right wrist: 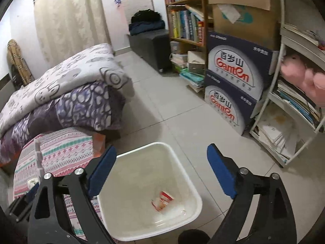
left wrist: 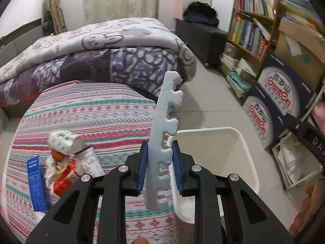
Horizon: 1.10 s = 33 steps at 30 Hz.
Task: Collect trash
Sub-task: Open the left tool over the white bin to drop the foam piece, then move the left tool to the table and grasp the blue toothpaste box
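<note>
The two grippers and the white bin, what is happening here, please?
A person is collecting trash from the patterned bed. The left gripper holds a notched white foam strip upright beside the white bin. The right gripper is open above the bin, where a red and white wrapper already lies. A paper cup, a blue box and more wrappers wait on the bed.

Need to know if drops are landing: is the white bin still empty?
No: a red and white wrapper lies on the bottom of the white bin, seen below the open right gripper.
</note>
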Tool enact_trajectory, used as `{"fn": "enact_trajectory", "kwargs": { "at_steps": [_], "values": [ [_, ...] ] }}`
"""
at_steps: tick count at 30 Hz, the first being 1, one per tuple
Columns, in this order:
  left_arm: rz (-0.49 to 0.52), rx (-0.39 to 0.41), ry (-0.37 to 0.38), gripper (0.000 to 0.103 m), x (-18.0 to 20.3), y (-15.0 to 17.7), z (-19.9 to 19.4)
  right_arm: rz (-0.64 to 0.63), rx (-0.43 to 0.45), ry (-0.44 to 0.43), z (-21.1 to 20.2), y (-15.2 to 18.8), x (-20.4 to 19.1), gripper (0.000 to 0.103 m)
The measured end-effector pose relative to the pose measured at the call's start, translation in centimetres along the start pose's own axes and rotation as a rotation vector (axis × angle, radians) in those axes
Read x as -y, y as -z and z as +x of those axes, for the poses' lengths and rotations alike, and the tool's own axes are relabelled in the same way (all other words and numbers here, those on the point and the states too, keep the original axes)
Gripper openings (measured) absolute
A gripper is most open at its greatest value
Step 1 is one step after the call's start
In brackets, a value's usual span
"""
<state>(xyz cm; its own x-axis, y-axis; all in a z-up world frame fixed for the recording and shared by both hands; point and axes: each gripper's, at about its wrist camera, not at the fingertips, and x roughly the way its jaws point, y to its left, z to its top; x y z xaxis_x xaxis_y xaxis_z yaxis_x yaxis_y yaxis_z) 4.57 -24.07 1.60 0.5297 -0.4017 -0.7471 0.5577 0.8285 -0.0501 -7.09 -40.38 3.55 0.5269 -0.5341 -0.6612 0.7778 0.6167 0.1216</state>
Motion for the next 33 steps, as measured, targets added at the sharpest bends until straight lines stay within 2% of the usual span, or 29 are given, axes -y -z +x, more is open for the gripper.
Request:
{"fn": "enact_trajectory", "kwargs": {
  "at_steps": [11,14,15,17,23,32,33],
  "values": [
    [0.019,-0.037,0.167,0.025,3.7,0.1,1.0,0.034,0.033,0.043,-0.4,-0.5,1.9,0.094],
    [0.039,-0.041,0.188,0.039,4.6,0.2,1.1,0.042,0.033,0.047,-0.4,-0.5,2.2,0.095],
    [0.045,-0.039,0.192,0.047,4.8,0.3,1.1,0.045,0.031,0.046,-0.3,-0.5,2.3,0.096],
    [0.056,-0.037,0.195,0.05,5.1,0.4,1.0,0.048,0.029,0.043,-0.3,-0.4,2.2,0.096],
    [0.064,-0.026,0.146,0.053,4.1,0.6,0.7,0.022,0.034,0.033,-0.5,-0.1,1.1,0.096],
    [0.039,-0.049,-0.014,0.065,-0.7,1.5,0.7,-0.063,-0.006,-0.019,-0.2,1.2,-2.6,0.096],
    [0.036,-0.053,-0.041,0.07,-1.4,1.6,0.7,-0.074,-0.011,-0.025,-0.2,1.4,-3.1,0.096]
  ]
}}
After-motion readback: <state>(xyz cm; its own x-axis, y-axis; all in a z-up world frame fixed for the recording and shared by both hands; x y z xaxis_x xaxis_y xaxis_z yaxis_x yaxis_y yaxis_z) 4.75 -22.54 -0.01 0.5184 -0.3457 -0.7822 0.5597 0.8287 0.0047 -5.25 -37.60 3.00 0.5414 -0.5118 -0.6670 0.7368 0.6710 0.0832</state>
